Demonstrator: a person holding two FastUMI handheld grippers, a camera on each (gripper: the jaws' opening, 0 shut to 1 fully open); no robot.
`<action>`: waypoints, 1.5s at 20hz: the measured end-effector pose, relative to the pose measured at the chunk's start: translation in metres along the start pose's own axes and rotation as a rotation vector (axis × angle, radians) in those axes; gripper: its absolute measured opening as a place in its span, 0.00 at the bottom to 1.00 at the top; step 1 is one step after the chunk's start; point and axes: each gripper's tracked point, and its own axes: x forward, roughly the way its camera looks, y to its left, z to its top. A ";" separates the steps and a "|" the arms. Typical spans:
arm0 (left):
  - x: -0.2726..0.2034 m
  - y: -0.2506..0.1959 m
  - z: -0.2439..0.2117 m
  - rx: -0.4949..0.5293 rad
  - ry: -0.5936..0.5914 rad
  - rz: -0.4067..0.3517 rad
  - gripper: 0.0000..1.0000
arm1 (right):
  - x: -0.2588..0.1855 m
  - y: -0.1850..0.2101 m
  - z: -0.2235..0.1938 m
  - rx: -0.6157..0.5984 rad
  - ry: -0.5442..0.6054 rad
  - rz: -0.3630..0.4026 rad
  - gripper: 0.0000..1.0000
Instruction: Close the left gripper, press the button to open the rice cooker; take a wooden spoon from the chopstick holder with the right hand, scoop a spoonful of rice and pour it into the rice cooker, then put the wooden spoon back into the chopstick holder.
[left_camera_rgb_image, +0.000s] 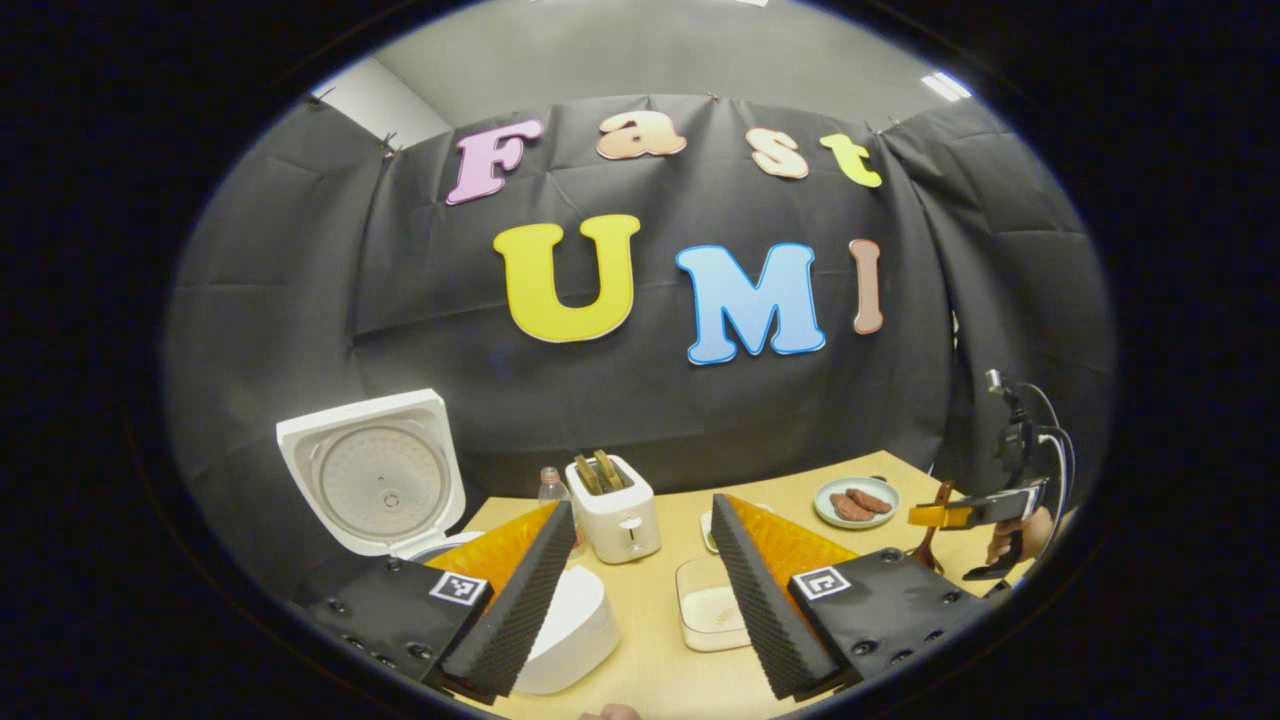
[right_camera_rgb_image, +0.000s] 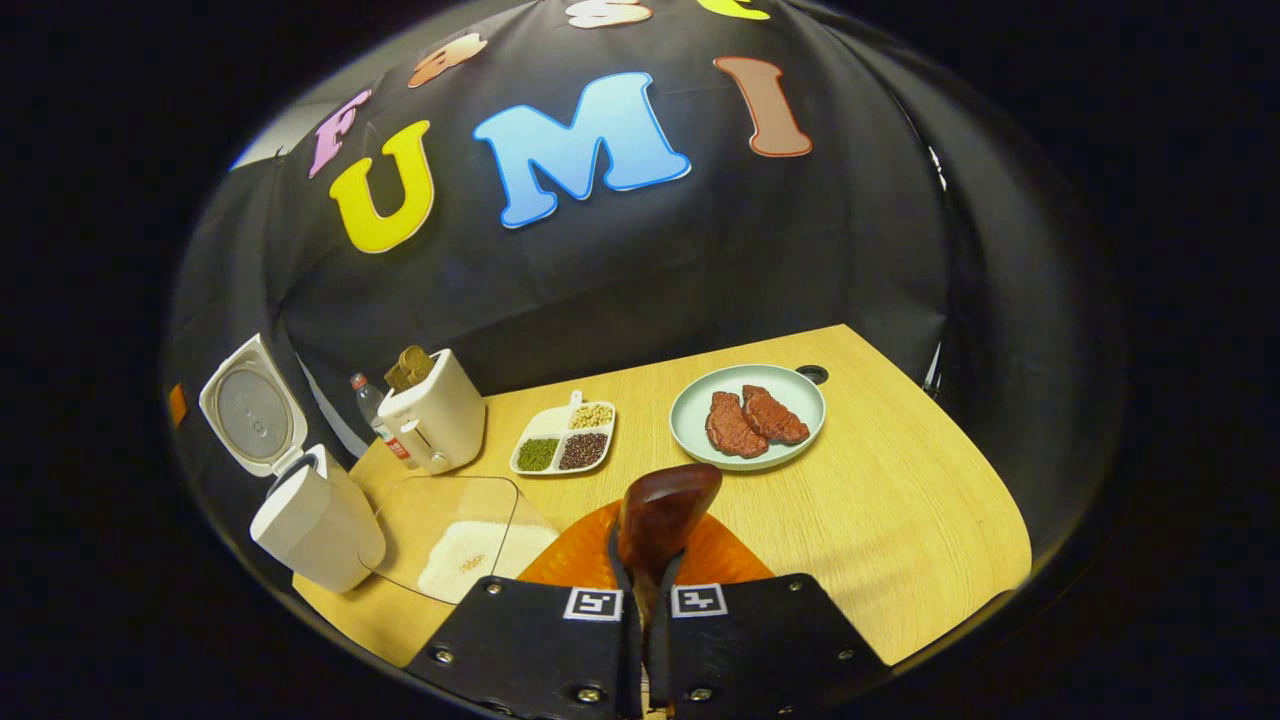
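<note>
In the left gripper view, the left gripper (left_camera_rgb_image: 640, 585) stands with its fingers wide apart at the bottom of the frame, gripping nothing. The cooker (left_camera_rgb_image: 560, 630) sits low left, partly behind the left finger, with its lid (left_camera_rgb_image: 375, 480) swung upright, so the button step looks done. A clear rice tray (left_camera_rgb_image: 710, 605) lies between the fingers, farther off on the table (left_camera_rgb_image: 660, 670). At the right edge the right gripper (left_camera_rgb_image: 925, 517) shows side-on, with a dark spoon (left_camera_rgb_image: 938, 525) at its tip; a hand (left_camera_rgb_image: 1010, 535) holds it.

In the right gripper view, the right gripper (right_camera_rgb_image: 648, 585) is clamped on the spoon (right_camera_rgb_image: 665, 515), whose bowl rises just above the fingertips at lower centre. The spoon is wood: stiff, light, smooth and perhaps a little slippery, best pinched on the handle as here, so the bowl stays free for scooping. The rice tray (right_camera_rgb_image: 450, 535) lies just left of the gripper, lower left of the frame; the cooker (right_camera_rgb_image: 315, 535) stands beyond it at the far left, lid (right_camera_rgb_image: 250, 405) open. I cannot make out the holder. Scooping appears to be the step in hand.
</note>
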 end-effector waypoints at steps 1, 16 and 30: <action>0.000 0.000 0.001 -0.003 0.000 -0.001 0.96 | 0.002 -0.003 -0.005 -0.014 0.002 -0.010 0.04; 0.008 -0.018 0.023 -0.110 -0.063 -0.034 0.95 | -0.150 0.025 0.143 -0.108 -0.402 -0.134 1.00; 0.035 0.146 0.048 -0.216 -0.045 0.458 0.95 | -0.165 0.087 0.170 -0.179 -0.459 -0.024 1.00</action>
